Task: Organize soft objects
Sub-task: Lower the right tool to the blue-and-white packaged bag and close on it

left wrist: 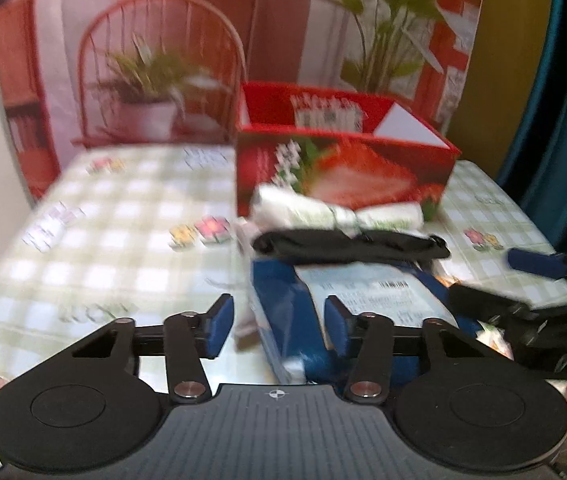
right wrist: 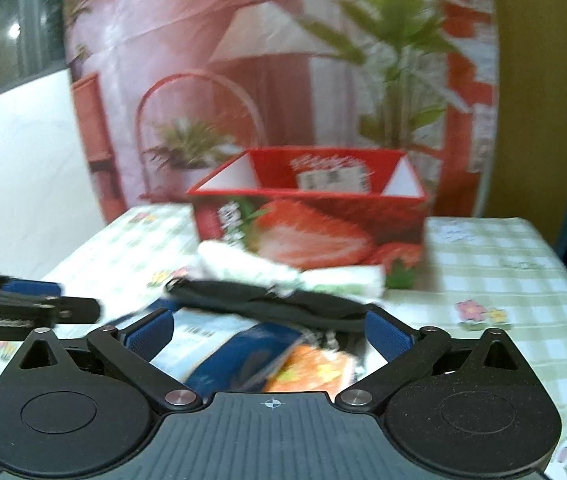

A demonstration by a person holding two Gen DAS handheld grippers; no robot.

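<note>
My pads (left wrist: 219,330) are blue; the tablecloth (left wrist: 123,216) is green-and-white check with flowers, the box (left wrist: 343,168) red with strawberries, one cloth (left wrist: 347,244) black, one packet (left wrist: 279,304) blue.

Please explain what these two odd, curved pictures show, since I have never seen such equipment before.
There is no robot here: a person carries a hand-held gripper in each hand, and each has a wide-angle camera looking along its two blue-padded fingers. One picture comes from the left hand-held gripper, the other from the right hand-held gripper; each tool also shows at the edge of the other's picture. On the checked tablecloth stands an open red strawberry box. In front of it lie a white rolled cloth, a black fabric piece and a blue packet. The left fingers sit either side of the packet's edge; blur hides whether they press it. The right fingers stand wide and hold nothing.
</note>
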